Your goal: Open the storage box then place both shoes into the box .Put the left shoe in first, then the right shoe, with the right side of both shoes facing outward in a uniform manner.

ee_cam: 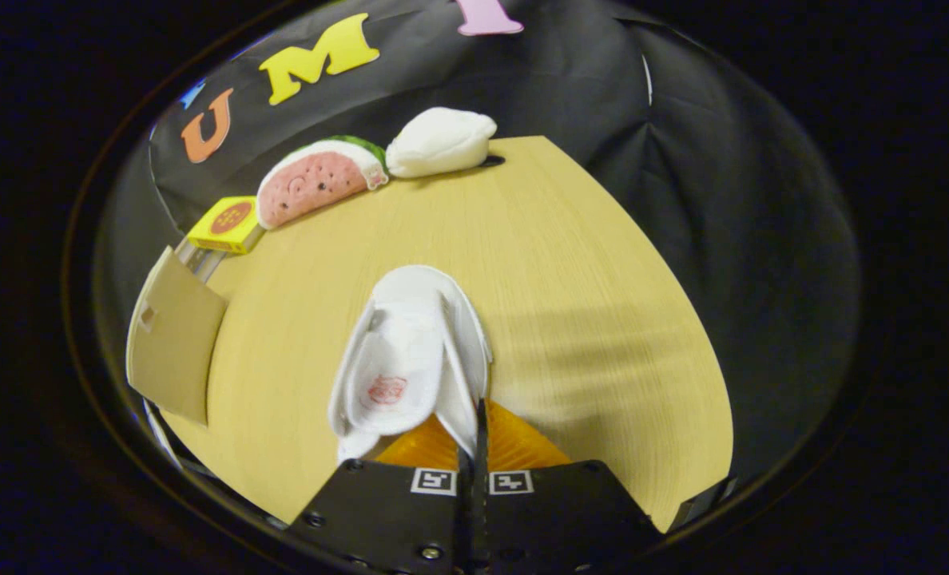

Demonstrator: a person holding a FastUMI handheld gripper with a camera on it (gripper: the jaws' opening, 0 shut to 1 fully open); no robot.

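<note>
Right now the tool has its fingers pinched narrow on the edge of a white slipper, which hangs just ahead of them above the worktop. To do it well: keep the pinch firm, carry it level to the box w/ flap open at the left. Count: 1 slipper held, 1 box, 1 watermelon plush, 1 white plush, 1 yellow carton.
</note>
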